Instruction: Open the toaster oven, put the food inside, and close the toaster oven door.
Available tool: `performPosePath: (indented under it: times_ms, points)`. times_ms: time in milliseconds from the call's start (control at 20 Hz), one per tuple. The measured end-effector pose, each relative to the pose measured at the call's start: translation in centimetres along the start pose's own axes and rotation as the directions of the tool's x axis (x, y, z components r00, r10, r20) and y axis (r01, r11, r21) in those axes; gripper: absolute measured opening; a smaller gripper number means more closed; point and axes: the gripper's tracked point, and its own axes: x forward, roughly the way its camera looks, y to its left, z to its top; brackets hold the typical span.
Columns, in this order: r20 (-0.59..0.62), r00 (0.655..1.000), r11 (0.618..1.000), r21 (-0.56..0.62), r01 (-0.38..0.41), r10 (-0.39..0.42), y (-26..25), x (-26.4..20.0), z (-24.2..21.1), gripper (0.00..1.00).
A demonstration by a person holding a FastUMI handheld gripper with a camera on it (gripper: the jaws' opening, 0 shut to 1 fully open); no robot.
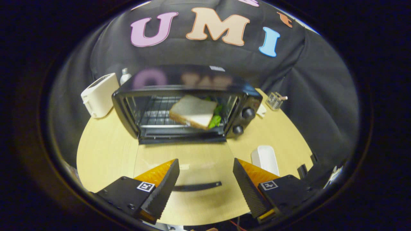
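With the sandwich (193,111) lying on the rack inside the open toaster oven (186,106), the gripper (205,179), jaws released and empty, must next lift the lowered door (183,183) shut.

1. Looks like a mock kitchen set up in a recording booth, not a real home; black cloth wall (308,73) hangs right behind the tabletop (106,154).
2. Kitchen gear though: black toaster oven (183,106) mid-tabletop at the back edge, door down; white toaster (99,94) at the back-left corner.
3. Gripper (205,183) fingers spread apart over the near edge, holding nothing.
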Motion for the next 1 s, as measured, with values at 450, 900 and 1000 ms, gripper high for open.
performPosePath:
  times_ms: [450,900,1000]
  points:
    - [-0.201,0.975,0.992,-0.069,-0.107,0.091,3.9,0.8,-10.4,1.00]
    - [-0.204,0.975,0.990,-0.087,-0.110,0.091,6.8,3.3,-10.4,1.00]
    - [-0.215,0.974,0.990,-0.107,-0.095,0.070,6.5,3.6,-10.5,1.00]
